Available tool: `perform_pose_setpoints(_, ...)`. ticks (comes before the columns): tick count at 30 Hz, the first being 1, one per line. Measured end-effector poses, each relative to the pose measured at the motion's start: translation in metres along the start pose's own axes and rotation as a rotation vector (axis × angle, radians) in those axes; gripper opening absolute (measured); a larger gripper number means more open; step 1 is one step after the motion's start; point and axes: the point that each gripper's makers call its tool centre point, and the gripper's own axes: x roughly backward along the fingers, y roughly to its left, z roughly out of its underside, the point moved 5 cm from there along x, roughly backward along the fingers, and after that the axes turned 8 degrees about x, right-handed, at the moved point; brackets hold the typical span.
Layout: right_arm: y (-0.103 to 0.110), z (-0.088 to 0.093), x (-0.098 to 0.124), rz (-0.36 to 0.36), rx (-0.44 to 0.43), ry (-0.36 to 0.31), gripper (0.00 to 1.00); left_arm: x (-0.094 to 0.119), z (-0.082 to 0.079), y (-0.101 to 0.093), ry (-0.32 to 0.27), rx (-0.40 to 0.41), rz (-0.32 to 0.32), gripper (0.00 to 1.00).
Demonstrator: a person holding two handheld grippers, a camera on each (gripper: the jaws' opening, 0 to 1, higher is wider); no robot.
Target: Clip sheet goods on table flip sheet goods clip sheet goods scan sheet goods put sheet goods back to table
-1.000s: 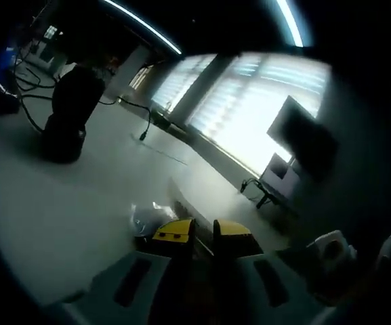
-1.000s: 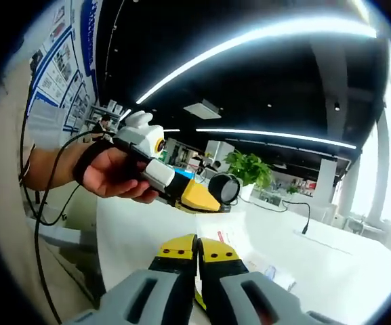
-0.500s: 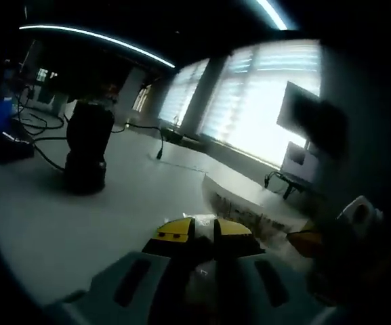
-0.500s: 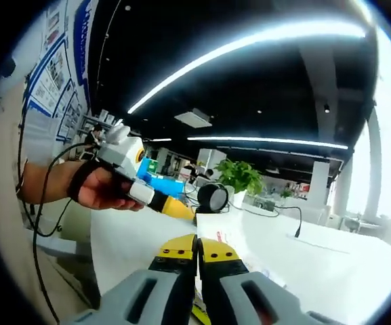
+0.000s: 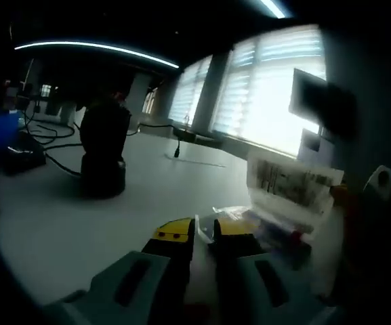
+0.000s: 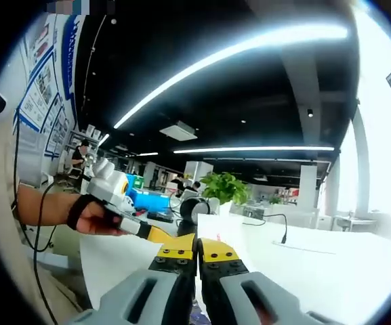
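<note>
— Left gripper (image 5: 204, 233)?
— Jaws nearly together, a narrow gap between the yellow tips; clear wrapping of the sheet goods (image 5: 286, 193) just past them, hold not certain; cannot tell.
— Right gripper (image 6: 196, 252)?
— Jaws pressed together, clamped on the sheet goods' edge; pack raised above the white table (image 6: 331, 267), printed label tilted up in the left gripper view.
— Elsewhere?
— Black stand (image 5: 104, 156) upright on the table; potted plant (image 6: 223, 186) farther off; a hand (image 6: 97, 218) around the left gripper.
</note>
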Motion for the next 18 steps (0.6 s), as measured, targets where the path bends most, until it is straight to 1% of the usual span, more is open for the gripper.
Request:
perform_pose_setpoints(1, -0.002, -0.001, 0.001, 0.007, -0.002, -0.005, 0.0, 0.0, 0.002, 0.001, 0.003, -0.023, -0.004, 0.04)
perform_pose_setpoints(3, -0.007, -0.002, 0.003, 0.03, -0.01, -0.016, 0.0, 0.0, 0.003, 0.002, 0.004, -0.039, -0.005, 0.04)
perform_pose_setpoints(6, -0.017, -0.003, 0.006, 0.067, -0.041, -0.036, 0.0, -0.001, 0.007, 0.005, 0.008, -0.037, -0.006, 0.04)
perform_pose_setpoints(9, -0.026, -0.004, 0.01, 0.094, -0.053, -0.037, 0.0, -0.003, 0.011, 0.008, 0.01, -0.068, -0.018, 0.04)
perform_pose_setpoints(13, -0.035, -0.004, 0.015, 0.12, -0.058, -0.039, 0.0, -0.005, 0.017, 0.011, 0.028, -0.079, -0.032, 0.04)
perform_pose_setpoints(15, -0.038, -0.005, 0.017, 0.13, -0.058, -0.044, 0.0, -0.003, 0.014, 0.01, 0.004, -0.089, -0.027, 0.04)
perform_pose_setpoints(18, -0.042, -0.005, 0.019, 0.142, -0.054, -0.048, 0.0, -0.003, 0.015, 0.012, 0.006, -0.093, -0.036, 0.04)
